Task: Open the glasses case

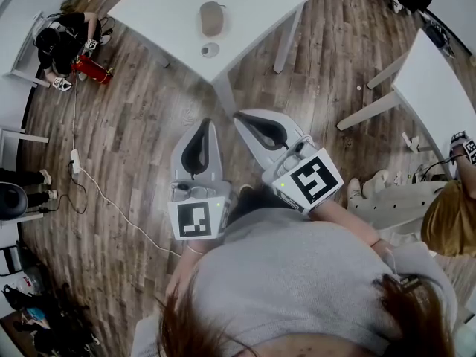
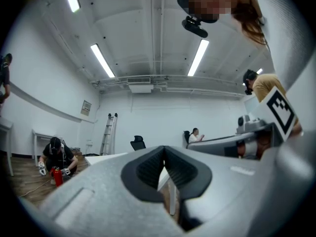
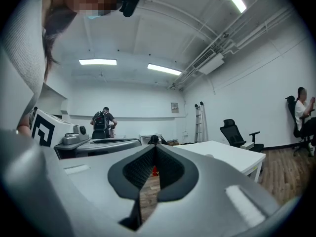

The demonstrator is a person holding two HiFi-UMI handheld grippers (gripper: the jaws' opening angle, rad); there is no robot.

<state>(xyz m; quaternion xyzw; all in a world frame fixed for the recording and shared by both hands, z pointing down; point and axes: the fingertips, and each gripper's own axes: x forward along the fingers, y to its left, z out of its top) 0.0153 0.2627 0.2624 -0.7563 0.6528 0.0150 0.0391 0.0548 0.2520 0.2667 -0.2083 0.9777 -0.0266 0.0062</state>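
Glasses case (image 1: 212,18): a grey-brown oblong lying flat near the middle of the white table (image 1: 163,10). From this height it reads as one rounded block, and I can't make out a lid seam. Just beside it, on my side, is a small round grey object (image 1: 210,50), not touching it.

Both of my grippers are well apart from that table, held level over the wood floor (image 1: 134,125).
- Left gripper (image 1: 206,122): jaws together, pads meeting at the tips, nothing between them.
- Right gripper (image 1: 239,115): the same, closed on nothing.
- They sit side by side, with the right one's tips angled in toward the left's.

Head view only:
- The case and the round object, seen from above.
- A second white table (image 1: 439,88) off to the right.

Head view and left gripper view both show a crouching person (image 1: 67,39) at far left with a red extinguisher (image 1: 91,71).

Left gripper view adds:
- A ladder (image 2: 109,132) against the far wall, an office chair (image 2: 138,143) and a seated person (image 2: 196,135).
- The table edge-on behind my closed tips; I can't pick out the case there.
- The right gripper crossing the frame's right side, its marker cube (image 2: 279,110) facing the lens.

Right gripper view adds:
- A standing person (image 3: 102,122) with a backpack at the far wall.
- The tabletop to the right of the jaws, with a bump on it too small to name.
- The left gripper lying along the frame's left.
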